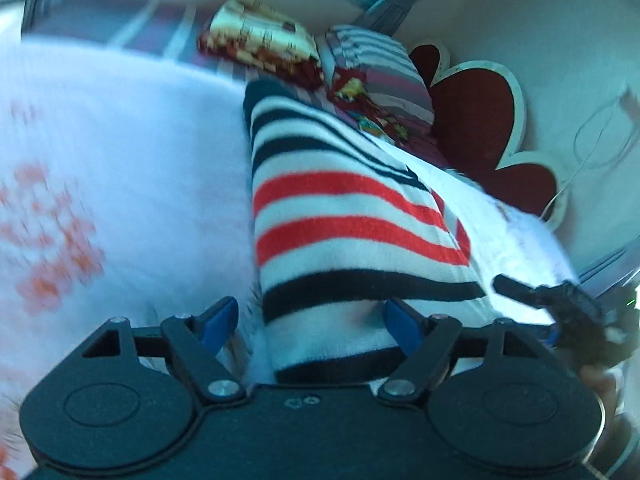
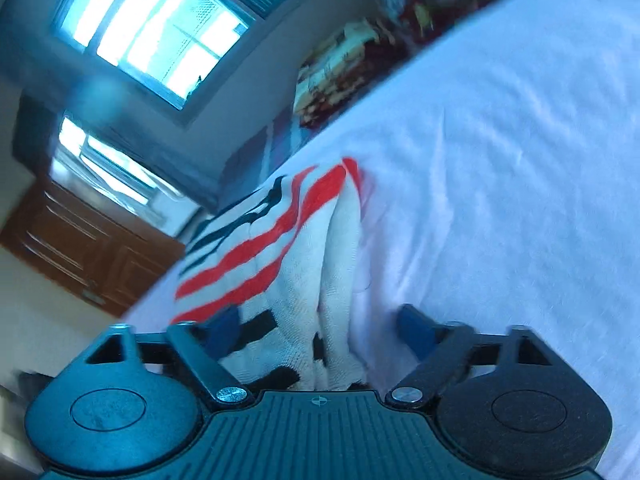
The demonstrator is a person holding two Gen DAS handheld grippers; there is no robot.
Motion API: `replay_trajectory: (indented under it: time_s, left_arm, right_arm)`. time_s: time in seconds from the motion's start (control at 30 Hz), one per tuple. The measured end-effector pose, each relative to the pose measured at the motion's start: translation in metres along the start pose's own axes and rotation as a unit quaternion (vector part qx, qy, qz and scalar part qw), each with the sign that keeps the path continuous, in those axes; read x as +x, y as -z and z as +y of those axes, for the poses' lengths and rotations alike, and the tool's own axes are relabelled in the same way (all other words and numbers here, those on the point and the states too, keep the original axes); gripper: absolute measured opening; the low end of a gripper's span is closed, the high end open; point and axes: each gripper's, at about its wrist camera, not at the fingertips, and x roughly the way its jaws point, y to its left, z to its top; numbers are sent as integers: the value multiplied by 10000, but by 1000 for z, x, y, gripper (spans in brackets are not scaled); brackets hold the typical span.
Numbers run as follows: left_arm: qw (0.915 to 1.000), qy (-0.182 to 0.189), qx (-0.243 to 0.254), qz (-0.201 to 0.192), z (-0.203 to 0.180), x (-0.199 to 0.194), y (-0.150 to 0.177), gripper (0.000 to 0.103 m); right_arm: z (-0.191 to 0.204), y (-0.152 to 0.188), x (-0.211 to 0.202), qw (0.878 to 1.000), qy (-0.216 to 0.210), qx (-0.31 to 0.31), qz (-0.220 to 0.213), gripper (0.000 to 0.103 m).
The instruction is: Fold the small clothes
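Since both sets of tongs are standing wide with nothing pinched, this looks like the gap between folds, lining up for a fresh grab.

Left wrist view: the left tongs (image 1: 310,326) are open, blue pads either side of the near end of the striped knit garment (image 1: 340,216), not squeezing it. The garment lies as a long strip on the white bedsheet (image 1: 140,152), running from 6 o'clock up toward 12. The right tongs (image 1: 520,288) poke in at 4 o'clock, just beside its edge.

Right wrist view: the right tongs (image 2: 320,328) are open too, with the garment's bunched edge (image 2: 288,248) sitting between the pads, loose. Bedsheet (image 2: 500,160) fills 1 to 5 o'clock; a window (image 2: 152,28) sits at 11.

Next move, I'd guess: each closes on a near corner and carries it toward the far end. The knit looks thick and floppy, so catch all the layers.
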Motion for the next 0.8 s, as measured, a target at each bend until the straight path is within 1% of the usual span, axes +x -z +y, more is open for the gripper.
replay_trajectory:
  time_s: [0.1,0.2,0.23,0.3,0.4,0.47,0.5,0.57,0.63,0.7,0.77,0.8]
  left_arm:
    - [9991,307,-287,46,11,4,1,79]
    - [9974,559,-437,104,17,13,-2,79]
    - [9971,606,-448,143,17,15,-4,79]
    - [9967,649,-446,211,16,24,-11,79]
    - [9964,671,-342,396,10,38,-25,80]
    - [9957,714,-225,554,11,38,-30,79]
    - [9952,764,-146,601,12,36,-30,78]
    - [9942,852,-37,655,18,31,-25,78]
    - [9935,932,-8,646,22,30,-24,78]
    - [9938,954,-113,560,21,35,-25,78]
    - [9954,822,-65,481,11,41,-27,78]
    - [9965,707,41,438,4,43,-29,79]
  right_arm:
    - [0,-1,0,9997,-36,-155,204,81]
    - [-4,-8,3,9989,-260,-6,383,80]
    - [-4,-8,6,9985,-322,35,448,71]
    - [1,-7,18,9973,-400,-16,614,66]
    - [12,-9,29,9959,-480,-122,761,66]
    - [12,-12,27,9952,-460,-253,831,65]
    - [9,-14,23,9954,-431,-223,828,59]
    - [2,-19,13,9959,-357,-222,796,59]
    - [-3,-19,9,9959,-316,-248,809,59]
    - [-2,-17,18,9962,-364,-167,770,59]
    - [12,-15,28,9963,-275,-347,731,58]
    - [24,-13,34,9957,-119,-577,709,52]
